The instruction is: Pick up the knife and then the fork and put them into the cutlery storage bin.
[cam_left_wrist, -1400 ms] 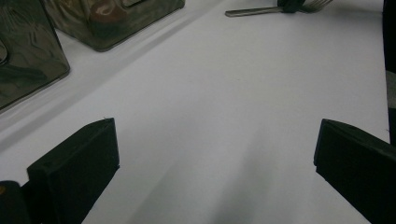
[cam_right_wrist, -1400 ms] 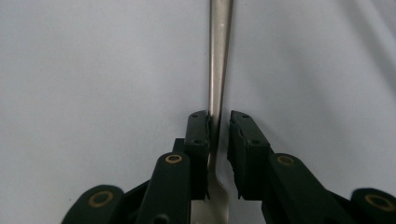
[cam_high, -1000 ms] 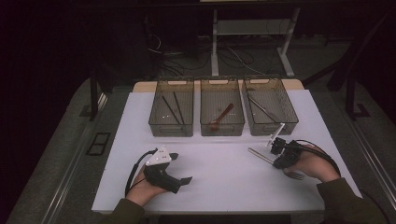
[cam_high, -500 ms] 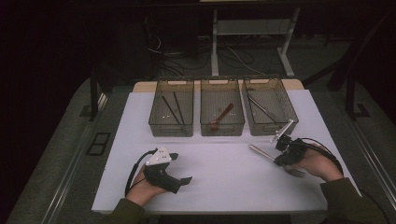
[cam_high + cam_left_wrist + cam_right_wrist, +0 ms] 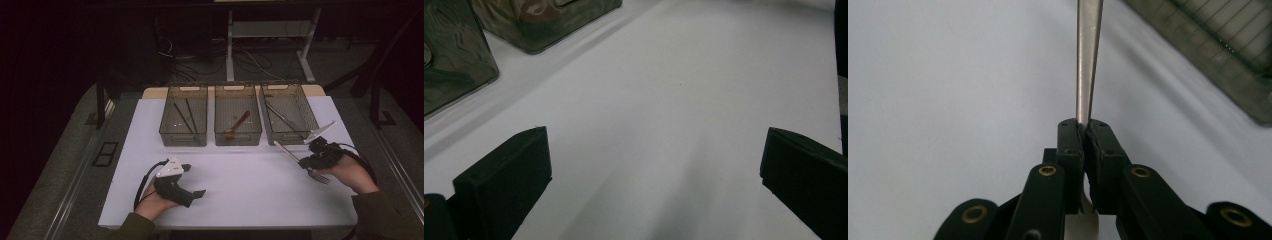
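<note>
Three bins (image 5: pixel 238 131) side by side at the table's (image 5: pixel 250 190) far edge.

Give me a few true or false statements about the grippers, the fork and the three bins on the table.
1. The right gripper is clamped on a fork. True.
2. The left gripper holds a spoon. False: its jaws stand open over the bare table.
3. The middle bin holds a brown utensil. True.
4. The fork lies inside the right bin. False: it is held in front of that bin, outside it.
</note>
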Motion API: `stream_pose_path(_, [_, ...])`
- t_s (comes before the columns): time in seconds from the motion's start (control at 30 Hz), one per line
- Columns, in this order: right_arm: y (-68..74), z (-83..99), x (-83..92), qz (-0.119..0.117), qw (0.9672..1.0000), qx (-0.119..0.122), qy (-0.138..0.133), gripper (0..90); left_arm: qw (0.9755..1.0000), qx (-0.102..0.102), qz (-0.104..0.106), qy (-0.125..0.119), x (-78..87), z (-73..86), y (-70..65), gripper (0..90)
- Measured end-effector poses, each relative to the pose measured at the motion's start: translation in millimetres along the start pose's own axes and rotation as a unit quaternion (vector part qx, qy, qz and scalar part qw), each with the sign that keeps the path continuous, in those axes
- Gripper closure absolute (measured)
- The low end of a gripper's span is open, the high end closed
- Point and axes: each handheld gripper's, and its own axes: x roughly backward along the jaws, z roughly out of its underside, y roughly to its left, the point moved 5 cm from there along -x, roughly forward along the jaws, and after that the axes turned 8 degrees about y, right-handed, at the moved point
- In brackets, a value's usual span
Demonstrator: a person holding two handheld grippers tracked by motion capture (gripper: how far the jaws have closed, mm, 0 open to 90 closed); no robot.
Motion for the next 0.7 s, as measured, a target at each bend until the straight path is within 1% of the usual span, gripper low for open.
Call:
stream_pose_path(0.03, [-0.4, 0.0, 2.9, -0.006, 0.9999, -0.003, -0.008, 83.8, 1.0, 0.0, 0.0, 0.0, 0.0, 0.1, 0.0, 0.0])
stream_pose_path(0.13, [-2.3, -1.0, 11.7, -0.01, 0.9992, -0.012, -0.036, 83.8, 1.0, 0.0, 0.001, 0.001, -0.2, 0.1, 0.0, 0.0])
stream_pose_path(0.27, [-5.8, -3.2, 21.1, -0.003, 0.9975, -0.021, -0.067, 83.7, 1.0, 0.0, 0.0, 0.001, -0.5, 0.1, -0.2, 0.0])
stream_pose_path(0.43, [-12.2, -5.6, 29.0, 0.006, 0.994, -0.037, -0.103, 83.7, 1.0, 0.0, 0.0, 0.002, -0.8, 0.2, -0.2, 0.0])
stream_pose_path(0.7, [-22.3, -7.2, 36.7, 0.011, 0.988, -0.059, -0.142, 83.7, 1.0, 0.001, 0.0, 0.002, -1.3, 0.2, -0.3, 0.0])
